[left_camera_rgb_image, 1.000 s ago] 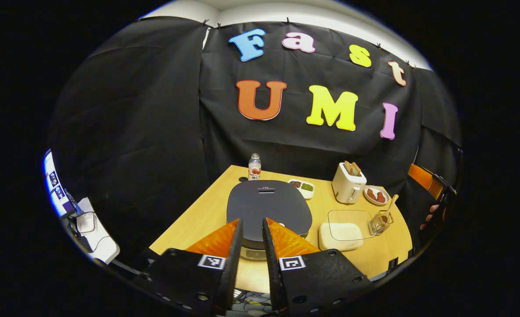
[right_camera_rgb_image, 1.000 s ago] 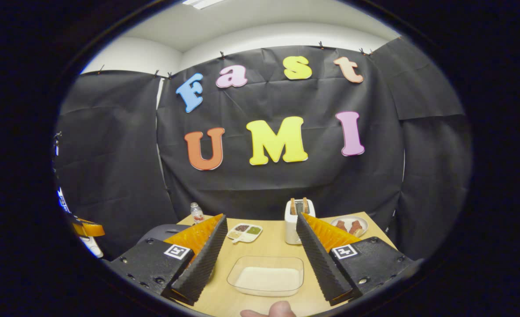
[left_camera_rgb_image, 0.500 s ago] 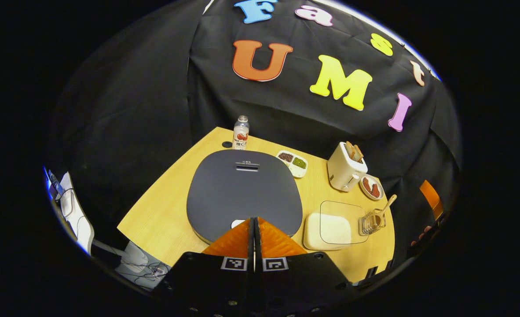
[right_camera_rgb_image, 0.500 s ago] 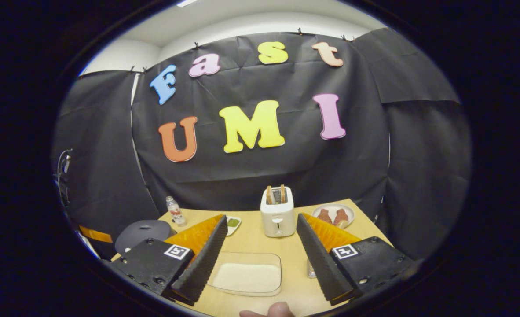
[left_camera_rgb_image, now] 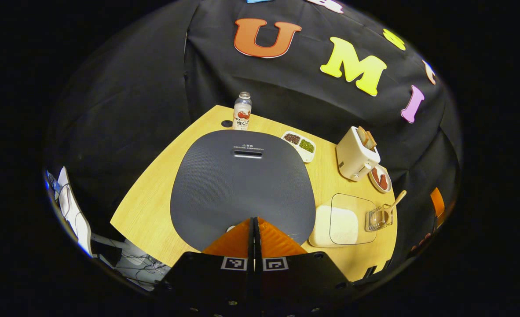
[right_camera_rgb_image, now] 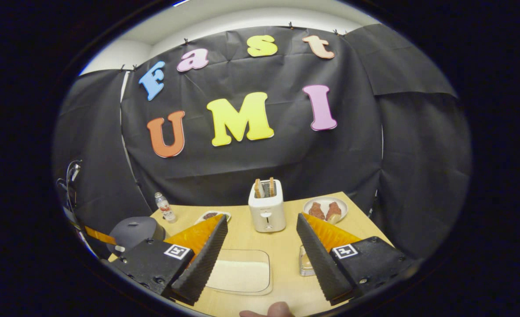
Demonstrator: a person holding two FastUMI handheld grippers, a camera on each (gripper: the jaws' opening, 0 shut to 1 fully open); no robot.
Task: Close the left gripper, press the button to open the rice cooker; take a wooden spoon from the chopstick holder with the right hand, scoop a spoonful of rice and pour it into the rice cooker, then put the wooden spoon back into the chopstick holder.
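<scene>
In the left gripper view, your left gripper [left_camera_rgb_image: 254, 225] sits at the bottom centre with its two fingers pressed flat together, holding nothing, their tips over the near edge of the rice cooker [left_camera_rgb_image: 242, 185]. The cooker's dark grey lid is down, and a small pale patch, likely the button, shows just left of the fingertips. The cooker stands on a light wooden surface [left_camera_rgb_image: 154, 198]. To its right lies a clear container of white rice [left_camera_rgb_image: 337, 224], and just right of that stands the clear chopstick holder [left_camera_rgb_image: 378, 218] with the wooden spoon [left_camera_rgb_image: 396, 202] leaning out of it, handle up. Behind the cooker stand a small bottle [left_camera_rgb_image: 242, 116], a divided dish of beans [left_camera_rgb_image: 299, 145], a white toaster [left_camera_rgb_image: 357, 154] with bread in its slots, and a plate of food [left_camera_rgb_image: 381, 178]. In the right gripper view, your right gripper [right_camera_rgb_image: 262, 244] hangs above the near edge of the surface with its fingers spread wide apart and nothing between them. The rice container [right_camera_rgb_image: 240, 275] lies low between the fingers, partly behind the left one. The chopstick holder [right_camera_rgb_image: 305, 264] peeks out beside the right finger. The toaster [right_camera_rgb_image: 266, 207] stands farther back, the plate of food [right_camera_rgb_image: 326, 209] to its right, the rice cooker [right_camera_rgb_image: 132, 231] and bottle [right_camera_rgb_image: 164, 207] at the far left. A fingertip [right_camera_rgb_image: 273, 310] shows at the bottom edge.
</scene>
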